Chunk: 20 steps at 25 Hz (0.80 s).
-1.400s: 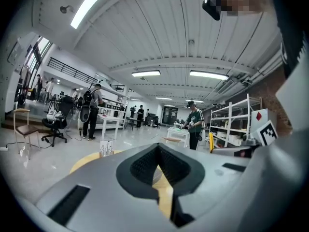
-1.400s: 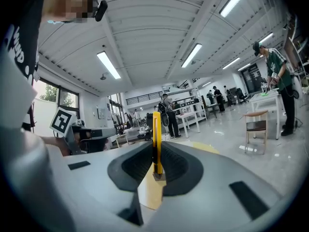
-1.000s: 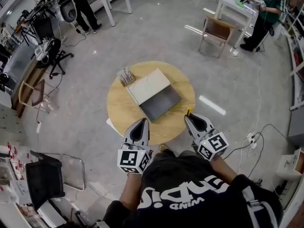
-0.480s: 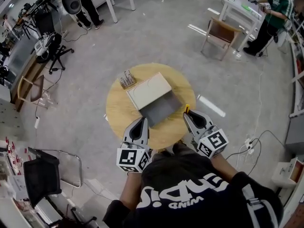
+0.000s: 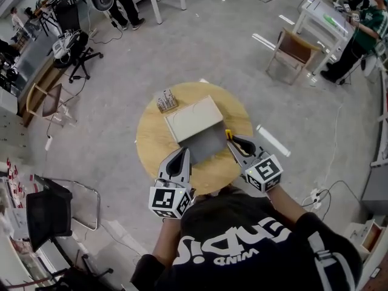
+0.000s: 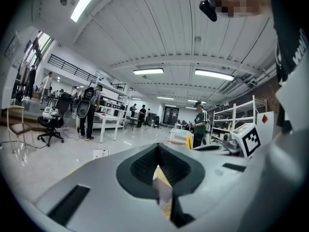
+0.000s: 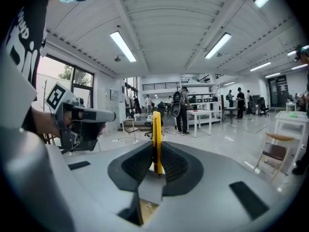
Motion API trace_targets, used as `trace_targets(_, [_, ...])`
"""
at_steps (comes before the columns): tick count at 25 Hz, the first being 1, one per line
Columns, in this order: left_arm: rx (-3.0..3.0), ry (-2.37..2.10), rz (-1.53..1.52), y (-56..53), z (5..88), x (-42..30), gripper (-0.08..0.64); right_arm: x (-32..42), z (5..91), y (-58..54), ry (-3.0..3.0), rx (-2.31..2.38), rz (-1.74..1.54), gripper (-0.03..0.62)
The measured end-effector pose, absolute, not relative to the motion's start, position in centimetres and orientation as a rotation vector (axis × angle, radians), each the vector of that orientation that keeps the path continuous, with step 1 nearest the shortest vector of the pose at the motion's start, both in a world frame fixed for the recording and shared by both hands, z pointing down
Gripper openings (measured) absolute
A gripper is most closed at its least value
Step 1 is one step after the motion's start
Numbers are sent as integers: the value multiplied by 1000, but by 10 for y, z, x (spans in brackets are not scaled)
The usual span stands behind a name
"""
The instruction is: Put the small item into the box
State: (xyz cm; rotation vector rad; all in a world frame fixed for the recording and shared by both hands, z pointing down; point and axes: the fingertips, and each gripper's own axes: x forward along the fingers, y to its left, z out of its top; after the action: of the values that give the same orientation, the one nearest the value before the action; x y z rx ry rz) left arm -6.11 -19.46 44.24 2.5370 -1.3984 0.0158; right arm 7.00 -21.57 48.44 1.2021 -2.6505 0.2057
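Nearest, the left gripper [image 5: 179, 157] hovers over the near edge of the round table [image 5: 151, 147], its jaws closed on nothing and probably just kept clear. The right gripper [image 5: 234, 144] pinches the small yellow item [image 5: 228, 134] low down, beside the right edge of the open box [image 5: 203, 144] — ready, I judge, to carry it in. The item's long axis runs along the jaws, with its free end pointing away from the person. A small rack [image 5: 165, 99] sits at the table's far-left edge.

The round table [image 5: 151, 147] shows pale, matt wood grain. The flat rectangular box [image 5: 193, 119] has a smooth cream lid and a dull grey inside, cardboard by the look. The slim yellow item [image 7: 156, 134] is glossy plastic. The left gripper [image 6: 157, 164] and right gripper [image 7: 155, 151] are matt grey plastic; their jaws carry dark ribbed faces. The pale grey floor [image 5: 200, 47] is polished and shiny.
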Motion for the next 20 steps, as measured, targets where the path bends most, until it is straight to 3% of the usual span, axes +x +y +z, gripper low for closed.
trace_targets(20, [2445,-1455,5,-218,461,-68,9,15,646,-262,-2340,600,42,44])
